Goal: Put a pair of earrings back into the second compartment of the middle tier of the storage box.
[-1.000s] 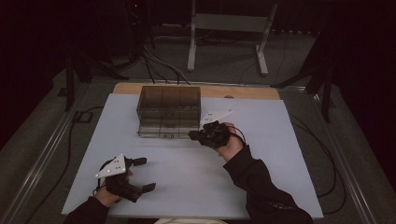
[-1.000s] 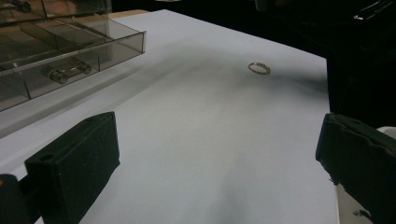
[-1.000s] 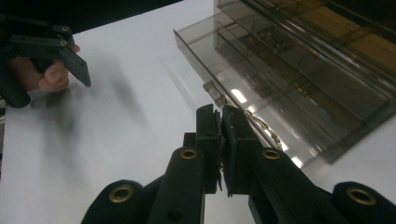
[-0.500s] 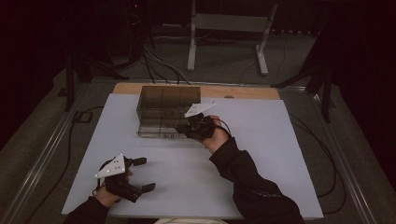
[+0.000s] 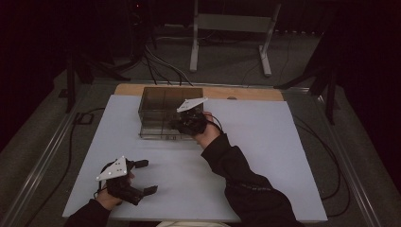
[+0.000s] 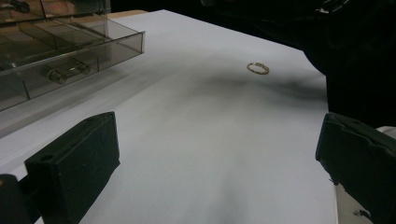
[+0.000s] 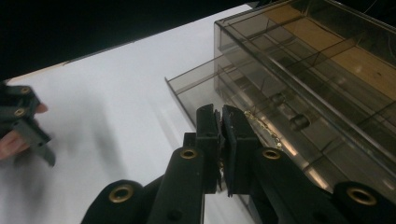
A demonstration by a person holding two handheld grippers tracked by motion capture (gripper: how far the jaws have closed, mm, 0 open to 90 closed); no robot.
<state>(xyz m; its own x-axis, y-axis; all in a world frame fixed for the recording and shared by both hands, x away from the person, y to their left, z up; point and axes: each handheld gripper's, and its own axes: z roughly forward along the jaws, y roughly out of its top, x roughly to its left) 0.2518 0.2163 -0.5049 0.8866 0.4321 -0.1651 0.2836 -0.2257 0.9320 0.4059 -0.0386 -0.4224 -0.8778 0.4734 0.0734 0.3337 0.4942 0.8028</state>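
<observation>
Smoky plastic organizer box (image 5: 163,111) unlabelled; gold ring (image 6: 258,68) unmarked.

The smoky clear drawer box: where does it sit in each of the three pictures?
High view: the drawer box sits upper middle, at the far end of the white mat.
Left gripper view: the box is in the top left corner.
Right gripper view: the box takes up the right half.
Shared landmark: the white mat under it.

Whatever the shut right claw (image 7: 221,122) pinches is too small to tell; the smoky clear plastic drawer box (image 7: 299,70) beyond it is cut off at the picture's edge.
</observation>
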